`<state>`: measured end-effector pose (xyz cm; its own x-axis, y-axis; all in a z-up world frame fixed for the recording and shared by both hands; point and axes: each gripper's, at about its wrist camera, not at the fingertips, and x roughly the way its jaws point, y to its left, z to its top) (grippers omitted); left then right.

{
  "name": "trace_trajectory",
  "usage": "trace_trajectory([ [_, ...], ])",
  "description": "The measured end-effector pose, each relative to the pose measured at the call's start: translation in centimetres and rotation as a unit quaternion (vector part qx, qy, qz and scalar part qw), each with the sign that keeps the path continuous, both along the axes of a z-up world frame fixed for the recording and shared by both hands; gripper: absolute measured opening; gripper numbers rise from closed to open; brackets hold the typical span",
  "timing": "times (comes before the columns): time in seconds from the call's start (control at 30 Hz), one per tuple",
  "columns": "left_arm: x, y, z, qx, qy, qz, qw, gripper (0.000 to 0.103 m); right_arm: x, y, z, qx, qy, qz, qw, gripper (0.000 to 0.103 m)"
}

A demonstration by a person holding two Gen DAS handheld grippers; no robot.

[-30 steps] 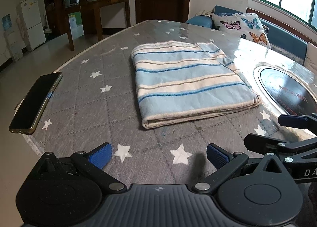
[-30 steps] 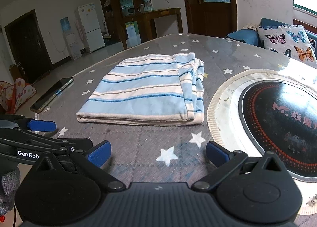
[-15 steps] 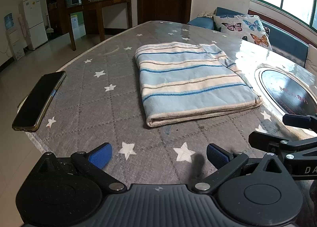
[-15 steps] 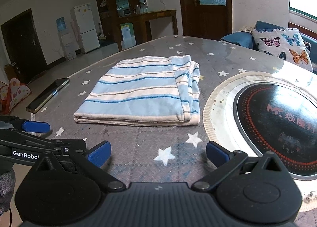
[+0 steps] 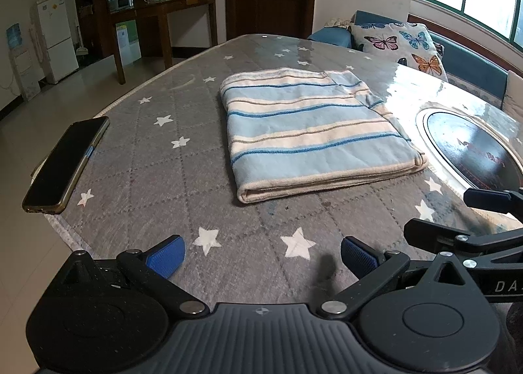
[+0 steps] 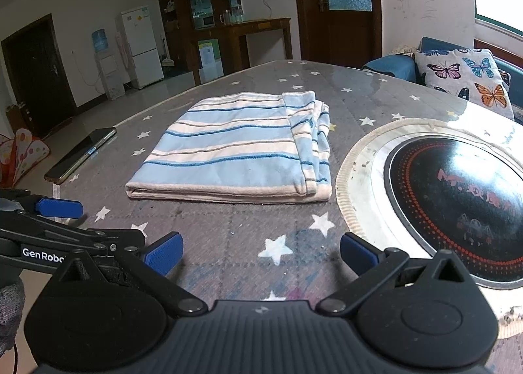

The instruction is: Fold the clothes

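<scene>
A folded garment with blue and cream stripes (image 5: 310,132) (image 6: 242,151) lies flat on the grey star-patterned table cover (image 5: 163,178) (image 6: 255,233). My left gripper (image 5: 261,253) hovers open near the table's front edge, short of the garment, nothing between its blue pads. My right gripper (image 6: 260,253) is open too, just right of the left one and also short of the garment's near edge. The right gripper's fingers (image 5: 490,200) show at the right edge of the left wrist view. One finger (image 6: 59,207) of the left gripper shows at the left of the right wrist view.
A dark phone (image 5: 65,164) (image 6: 81,155) lies near the table's left edge. A round black hotplate (image 5: 470,151) (image 6: 457,204) is set into the table right of the garment. A butterfly cushion (image 5: 398,43) rests on a blue sofa behind the table.
Both grippers have pulled back slightly and lifted away from the garment, still open. The garment lies unmoved.
</scene>
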<state>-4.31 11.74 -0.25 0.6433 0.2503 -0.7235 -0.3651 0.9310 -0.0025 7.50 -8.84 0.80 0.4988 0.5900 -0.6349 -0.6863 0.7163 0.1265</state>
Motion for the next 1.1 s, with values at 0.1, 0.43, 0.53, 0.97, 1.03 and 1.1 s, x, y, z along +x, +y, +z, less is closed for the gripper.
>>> trace_trajectory([
  [0.1,-0.1,-0.1,0.0,0.000,0.001,0.000,1.0000,0.103,-0.2,-0.1,0.0,0.001,0.001,0.000,1.000,0.103],
  [0.43,-0.6,-0.3,-0.2,-0.001,0.004,0.003,1.0000,0.103,-0.9,-0.2,-0.1,0.001,-0.001,0.001,1.000,0.103],
  [0.53,-0.7,-0.4,-0.3,0.000,0.006,0.004,1.0000,0.103,-1.1,-0.2,-0.1,0.001,-0.001,0.002,1.000,0.103],
  [0.97,-0.9,-0.5,-0.5,0.000,0.010,0.005,0.9999,0.103,-1.4,-0.3,-0.3,0.001,0.002,0.001,1.000,0.103],
  [1.03,-1.0,-0.5,-0.6,-0.001,0.010,0.005,0.9999,0.103,-1.4,-0.3,-0.3,0.001,0.002,0.001,1.000,0.103],
  [1.1,-1.0,-0.5,-0.6,-0.001,0.010,0.006,0.9999,0.103,-1.4,-0.2,-0.3,0.001,0.002,0.001,1.000,0.103],
])
